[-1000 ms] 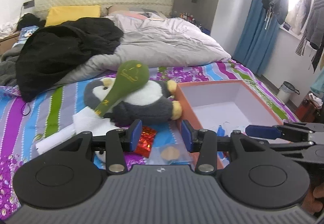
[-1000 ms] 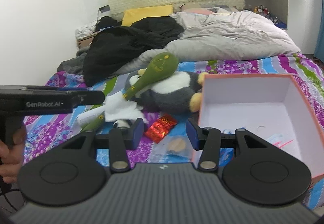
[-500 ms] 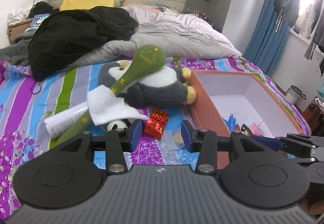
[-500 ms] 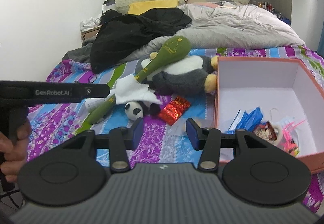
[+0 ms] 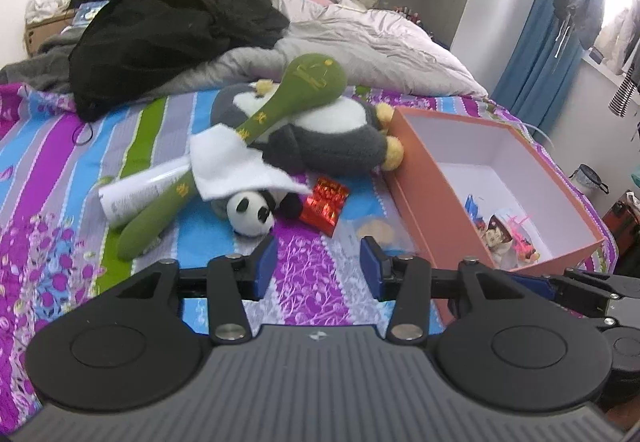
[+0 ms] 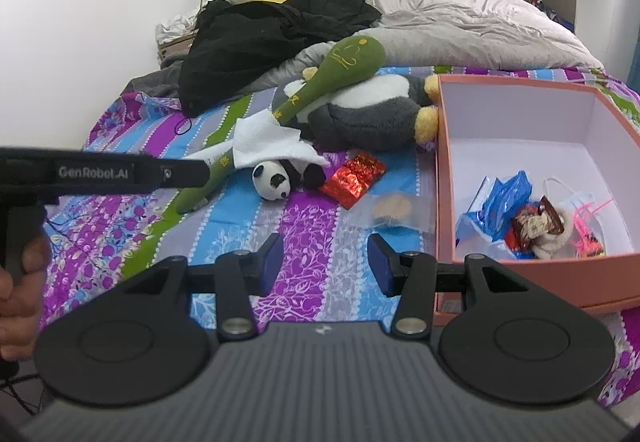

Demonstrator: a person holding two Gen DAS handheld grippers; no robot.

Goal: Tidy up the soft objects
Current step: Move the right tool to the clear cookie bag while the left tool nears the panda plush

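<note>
Nearest, the left gripper (image 5: 316, 262) is hovering over the striped bedspread (image 5: 312, 282) with its fingers (image 5: 264, 262) spreading apart and nothing between them. The right gripper (image 6: 324, 262) is likewise standing half open and empty, probably because both are lining up for a first pick. Just beyond them the soft things are lying in a loose heap: a small panda toy (image 5: 252, 210) is peeking out from under a white cloth (image 5: 236, 170), beside a red foil packet (image 5: 326, 202) and a clear bag (image 6: 392, 208). A long green plush club (image 5: 264, 122) is leaning across a grey penguin toy (image 5: 336, 138), which is lying against the orange box (image 6: 440, 182). The box is sitting open to the right, likely as the place to gather things; some wrappers (image 6: 532, 222) are already lying in it. The cloth is hiding the panda's body and part of a white tube (image 5: 136, 194). Farther back, a black garment (image 5: 168, 38) and a grey quilt (image 5: 368, 38) are covering the pillows.
</note>
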